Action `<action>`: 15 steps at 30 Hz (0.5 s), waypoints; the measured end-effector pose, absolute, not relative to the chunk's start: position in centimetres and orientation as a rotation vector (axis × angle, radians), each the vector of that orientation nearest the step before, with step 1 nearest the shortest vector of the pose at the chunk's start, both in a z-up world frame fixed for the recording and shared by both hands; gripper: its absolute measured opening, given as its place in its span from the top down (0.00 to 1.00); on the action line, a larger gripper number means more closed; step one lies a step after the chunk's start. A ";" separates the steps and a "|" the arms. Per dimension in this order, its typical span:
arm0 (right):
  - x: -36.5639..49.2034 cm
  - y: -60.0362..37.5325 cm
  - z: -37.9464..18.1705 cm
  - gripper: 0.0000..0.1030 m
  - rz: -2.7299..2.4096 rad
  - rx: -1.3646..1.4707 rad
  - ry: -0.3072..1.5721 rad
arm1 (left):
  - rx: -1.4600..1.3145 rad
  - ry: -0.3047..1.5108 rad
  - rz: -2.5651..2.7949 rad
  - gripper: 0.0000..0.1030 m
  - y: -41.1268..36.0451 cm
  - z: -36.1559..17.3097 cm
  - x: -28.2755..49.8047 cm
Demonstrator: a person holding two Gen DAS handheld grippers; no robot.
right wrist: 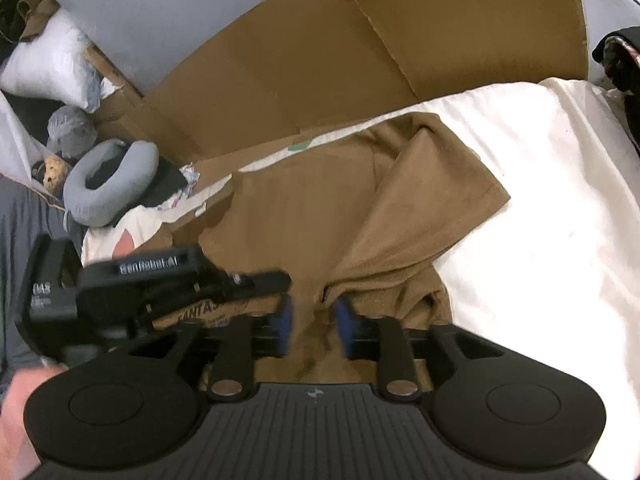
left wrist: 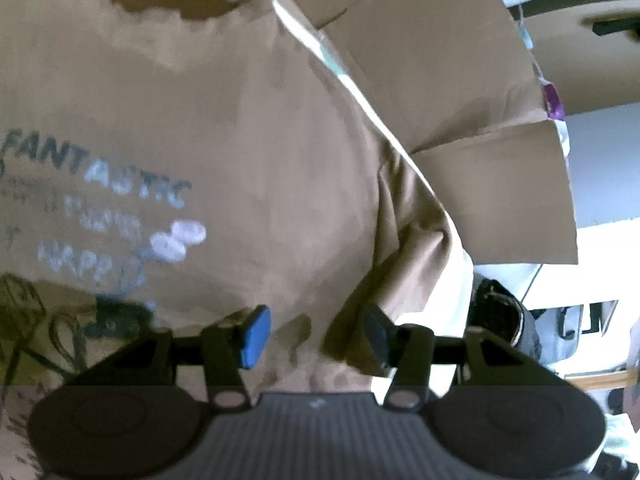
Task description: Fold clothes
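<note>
A brown T-shirt (left wrist: 240, 140) printed with "FANTASTIC" fills most of the left wrist view. My left gripper (left wrist: 316, 338) hovers close over it, blue pads apart, nothing pinched between them. In the right wrist view the same shirt (right wrist: 320, 208) lies on a white sheet (right wrist: 540, 200), one side folded over in a rumpled flap (right wrist: 432, 184). My right gripper (right wrist: 314, 326) is open just above the shirt's near part, with cloth under the gap but not clamped. The left gripper (right wrist: 276, 280) reaches in from the left, blurred, right beside the right one.
Opened cardboard box flaps (right wrist: 360, 40) stand behind the shirt, also seen as cardboard (left wrist: 460, 80). A grey neck pillow (right wrist: 108, 180) and a white pillow (right wrist: 48, 64) lie far left. A dark bag (left wrist: 500, 320) sits at the right. A hand (right wrist: 16, 400) holds the left tool.
</note>
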State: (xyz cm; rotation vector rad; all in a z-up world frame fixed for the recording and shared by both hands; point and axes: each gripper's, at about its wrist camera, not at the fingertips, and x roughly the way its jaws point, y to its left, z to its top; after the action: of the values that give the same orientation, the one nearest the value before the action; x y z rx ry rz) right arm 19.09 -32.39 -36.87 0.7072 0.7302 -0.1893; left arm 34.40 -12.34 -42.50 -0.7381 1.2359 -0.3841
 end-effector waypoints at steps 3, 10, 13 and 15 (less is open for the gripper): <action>18.7 -32.3 -36.9 0.63 -0.192 0.701 0.734 | -0.701 1.230 -0.397 0.47 -11.0 -41.4 33.5; 17.8 -33.9 -37.6 0.63 -0.280 0.649 0.761 | -0.571 1.207 -0.463 0.46 -12.2 -40.9 33.2; 17.7 -34.5 -38.5 0.63 -0.322 0.618 0.789 | -0.469 1.183 -0.504 0.44 -13.5 -40.6 32.9; 17.9 -34.8 -39.2 0.63 -0.352 0.580 0.821 | -0.345 1.160 -0.525 0.45 -14.4 -40.3 32.5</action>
State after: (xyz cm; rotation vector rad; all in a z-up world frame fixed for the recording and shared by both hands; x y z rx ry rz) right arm 17.94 -34.84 -39.16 0.5797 0.8206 -0.3520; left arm 32.46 -14.45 -40.32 -0.3446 1.1602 -0.5253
